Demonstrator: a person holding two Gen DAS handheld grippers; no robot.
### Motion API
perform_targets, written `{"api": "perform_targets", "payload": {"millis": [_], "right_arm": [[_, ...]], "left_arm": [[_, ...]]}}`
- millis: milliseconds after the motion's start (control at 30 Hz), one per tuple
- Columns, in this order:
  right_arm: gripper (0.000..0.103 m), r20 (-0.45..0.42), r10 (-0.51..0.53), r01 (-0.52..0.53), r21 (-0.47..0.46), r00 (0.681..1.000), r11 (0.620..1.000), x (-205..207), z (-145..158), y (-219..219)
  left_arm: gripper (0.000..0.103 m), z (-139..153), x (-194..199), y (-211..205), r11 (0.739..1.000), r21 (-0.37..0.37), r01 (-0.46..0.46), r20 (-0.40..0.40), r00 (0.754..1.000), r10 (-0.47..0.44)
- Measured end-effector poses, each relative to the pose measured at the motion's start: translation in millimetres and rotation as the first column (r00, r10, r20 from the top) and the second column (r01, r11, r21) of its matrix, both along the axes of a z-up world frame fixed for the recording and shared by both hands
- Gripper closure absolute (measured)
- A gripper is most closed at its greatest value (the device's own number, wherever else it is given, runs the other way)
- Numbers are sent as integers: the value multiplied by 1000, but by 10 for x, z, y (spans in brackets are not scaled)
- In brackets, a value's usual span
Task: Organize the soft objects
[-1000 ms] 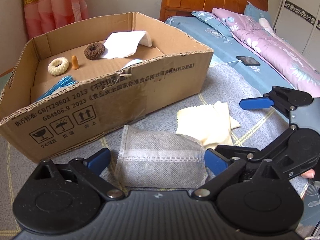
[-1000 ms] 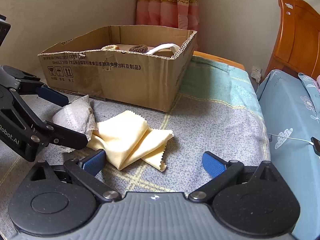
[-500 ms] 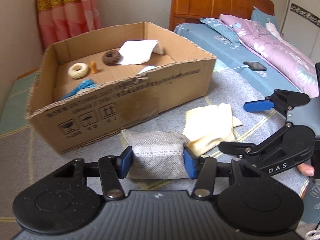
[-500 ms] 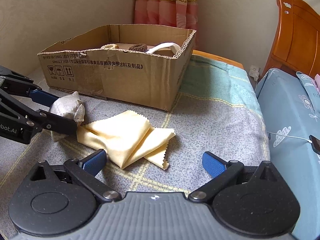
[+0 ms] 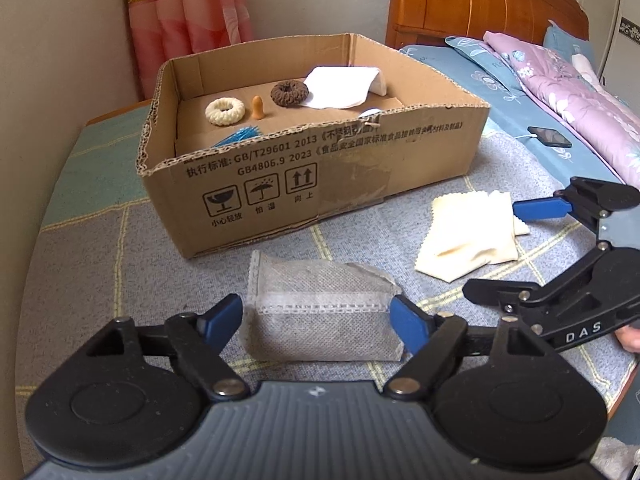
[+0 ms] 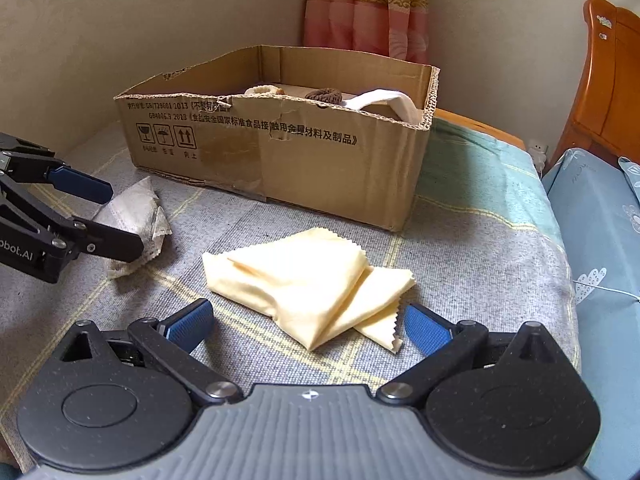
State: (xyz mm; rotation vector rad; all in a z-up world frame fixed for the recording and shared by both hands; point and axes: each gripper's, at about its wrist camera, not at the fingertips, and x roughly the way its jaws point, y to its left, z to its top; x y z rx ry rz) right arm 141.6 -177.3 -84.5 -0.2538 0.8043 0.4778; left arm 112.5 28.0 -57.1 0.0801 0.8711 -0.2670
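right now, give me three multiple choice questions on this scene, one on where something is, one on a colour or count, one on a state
1. Where does the yellow cloth lie?
A. inside the cardboard box
B. on the blanket in front of the box
C. on the pillow

2. How many ring-shaped scrunchies are in the cardboard box?
A. two
B. four
C. none

3. How is the right gripper?
A. shut on the cloth
B. open, holding nothing
C. shut on the grey pouch

Answers:
1 B: the cloth rests on the blanket, outside the box wall.
2 A: one cream scrunchie, one brown scrunchie.
3 B: its blue pads stand wide apart and touch nothing.
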Motion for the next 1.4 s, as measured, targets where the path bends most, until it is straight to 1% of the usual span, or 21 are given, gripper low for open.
{"api": "perform_targets", "payload": {"millis": [100, 267, 367, 433, 533, 600, 767, 1100, 1167, 1233, 1300, 1400], "right_arm": [[0, 3, 0, 0, 5, 1000, 1000, 48, -5, 28], [0, 18, 15, -15, 14, 1000, 1000, 112, -31, 114], [0, 27, 25, -25, 17, 999, 1000, 130, -41, 158], [0, 31, 22, -22, 20, 999, 1000, 145, -47, 175], [0, 33, 19, -20, 22, 999, 1000, 147, -49, 176], [0, 32, 19, -19, 22, 999, 1000, 143, -50, 167], [0, 33, 3, -4, 24, 999, 1000, 130, -50, 111], [0, 43, -10, 9, 27, 999, 1000, 129, -66, 152], [2, 43, -9, 8, 26, 999, 1000, 128, -55, 162], [10, 47, -3, 2, 24, 999, 1000, 112, -33, 178], [15, 51, -4, 3, 15, 999, 1000, 94, -13, 196], [23, 48, -11, 11, 8, 999, 1000, 81, 15, 206]], "left_arm": [[19, -38, 3, -13, 1000, 5, 7, -10, 1000, -7], [18, -54, 12, -1, 1000, -2, 11, -19, 1000, -11], [16, -49, 2, -24, 1000, 5, 24, -19, 1000, -24], [12, -55, 0, -50, 999, 9, 35, -20, 999, -35], [10, -95, 21, -102, 998, 34, 47, -35, 998, -46], [7, -107, 43, -97, 998, 28, 50, -34, 998, -49], [7, -109, 84, -26, 999, 22, 26, -26, 999, -25], [8, -106, 60, -31, 999, 21, 26, -23, 999, -25], [10, -102, 62, -28, 1000, 15, 24, -24, 999, -24], [12, -94, 57, -24, 1000, 9, 22, -24, 999, -21], [16, -79, 51, -15, 1000, 1, 23, -20, 1000, -23], [19, -69, 62, 0, 1000, -9, 22, -21, 1000, -22]]}}
